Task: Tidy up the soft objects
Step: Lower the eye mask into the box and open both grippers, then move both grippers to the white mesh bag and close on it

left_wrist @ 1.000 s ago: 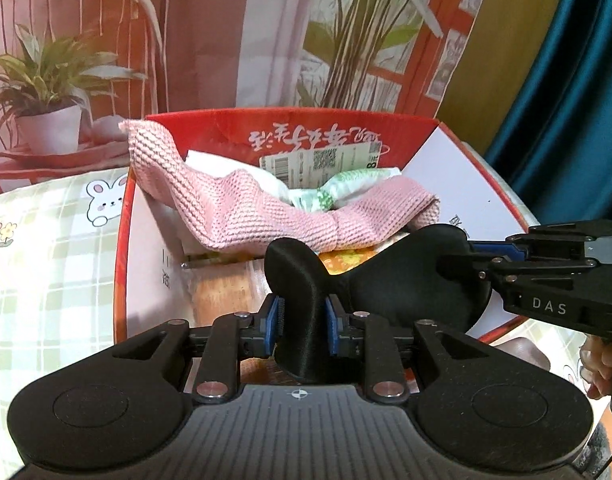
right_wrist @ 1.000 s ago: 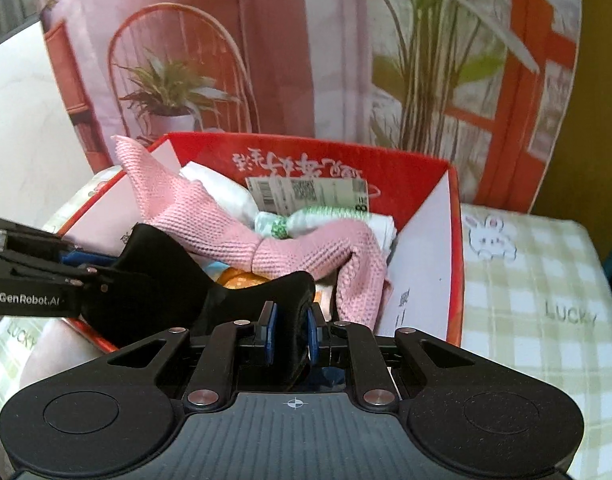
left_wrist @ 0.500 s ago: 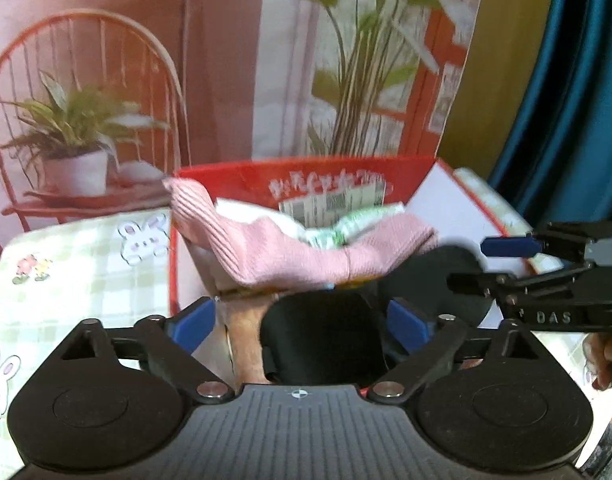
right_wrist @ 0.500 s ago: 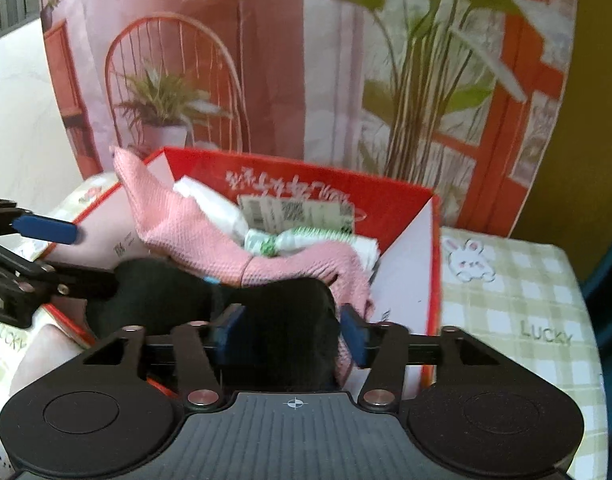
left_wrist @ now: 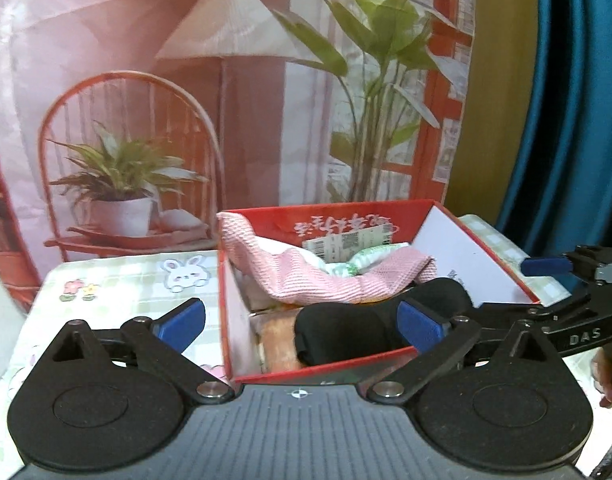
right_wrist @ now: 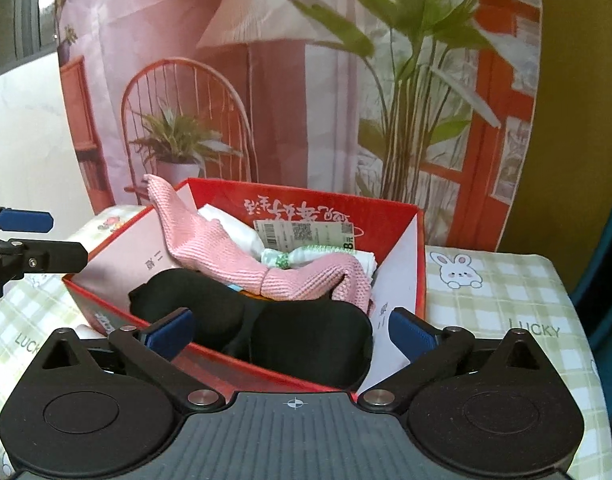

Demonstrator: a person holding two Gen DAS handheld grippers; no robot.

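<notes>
Left gripper (left_wrist: 299,322): jaws opening, blue pads spread wide, nothing pressed between them. Its left pad sits outside the red box's (left_wrist: 225,320) left wall, over the checked tablecloth (left_wrist: 117,280); right pad is over the box's near right corner.

Right gripper (right_wrist: 289,330): jaws opening too, pads wide apart, not touching anything. Both pads straddle the box's near rim, lower centre of frame.

Black sleep mask (right_wrist: 257,320) lies loose in the near end of the box, draped low, one lobe close to the near rim; not gripped by either tool.

Behind it, mid-frame: pink knit cloth (right_wrist: 225,256) slung across the box, one end hanging over the far left corner. White-green wrapped packet (right_wrist: 306,256) and a barcode label (right_wrist: 301,232) sit against the far wall.

Box flaps stand up on both sides, narrowing side entry; top is open. Free cloth-covered tabletop left and right of the box. Printed backdrop (left_wrist: 225,100) close behind the far wall; blue curtain (left_wrist: 566,100) at right edge.
</notes>
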